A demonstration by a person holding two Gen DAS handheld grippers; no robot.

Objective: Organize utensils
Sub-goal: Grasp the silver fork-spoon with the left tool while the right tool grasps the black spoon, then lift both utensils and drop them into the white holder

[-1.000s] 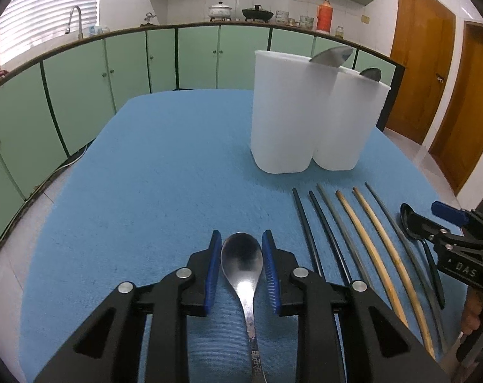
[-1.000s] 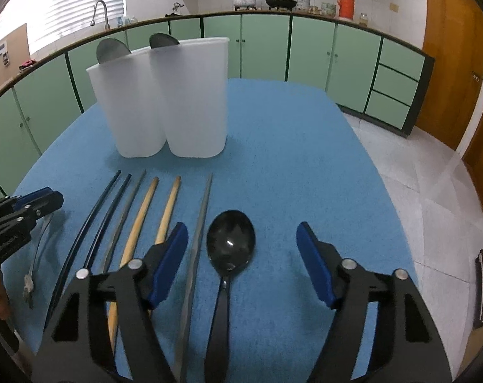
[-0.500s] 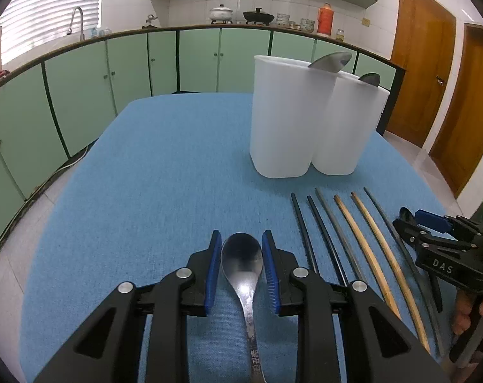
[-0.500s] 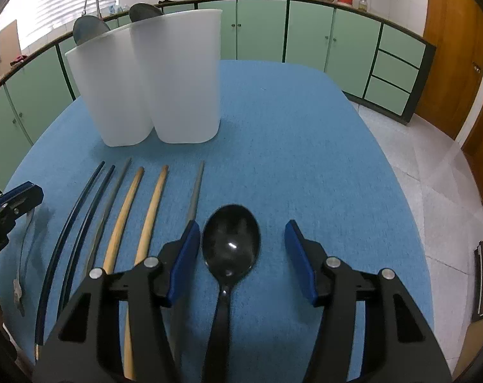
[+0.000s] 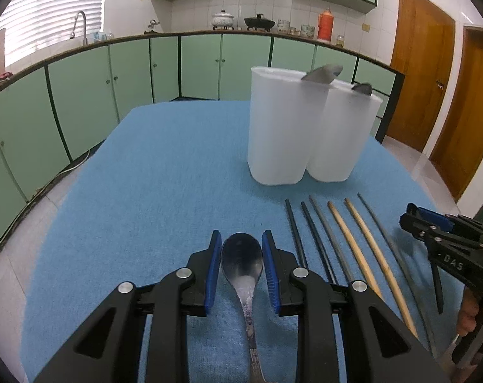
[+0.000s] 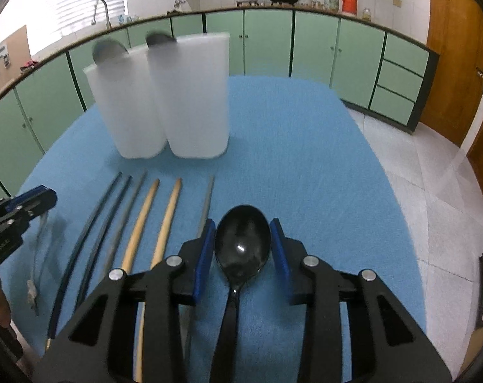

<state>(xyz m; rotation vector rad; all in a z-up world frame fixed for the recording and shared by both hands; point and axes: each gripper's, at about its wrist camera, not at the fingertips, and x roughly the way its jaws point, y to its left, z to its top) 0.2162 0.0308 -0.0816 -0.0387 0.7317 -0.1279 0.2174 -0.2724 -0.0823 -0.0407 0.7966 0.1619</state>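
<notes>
My left gripper (image 5: 241, 255) is shut on a metal spoon (image 5: 242, 263), bowl forward, just above the blue cloth. My right gripper (image 6: 242, 239) is shut on a black spoon (image 6: 242, 244), bowl forward, close over the cloth. Two white containers (image 5: 279, 131) (image 6: 195, 99) stand side by side at the far middle of the table, each with a spoon bowl showing above its rim. Several chopsticks, black, grey and wooden (image 5: 358, 242) (image 6: 139, 223), lie in a row between the two grippers.
The blue-covered table (image 5: 164, 175) ends at its right edge with tiled floor beyond (image 6: 433, 207). Green kitchen cabinets (image 5: 113, 89) surround it. The other gripper shows at the frame edge in each view (image 5: 446, 249) (image 6: 14, 217).
My right gripper has closed onto the black spoon; its jaws were wide apart one second ago. Both grippers have risen slightly. The left has kept its hold on the metal spoon.
</notes>
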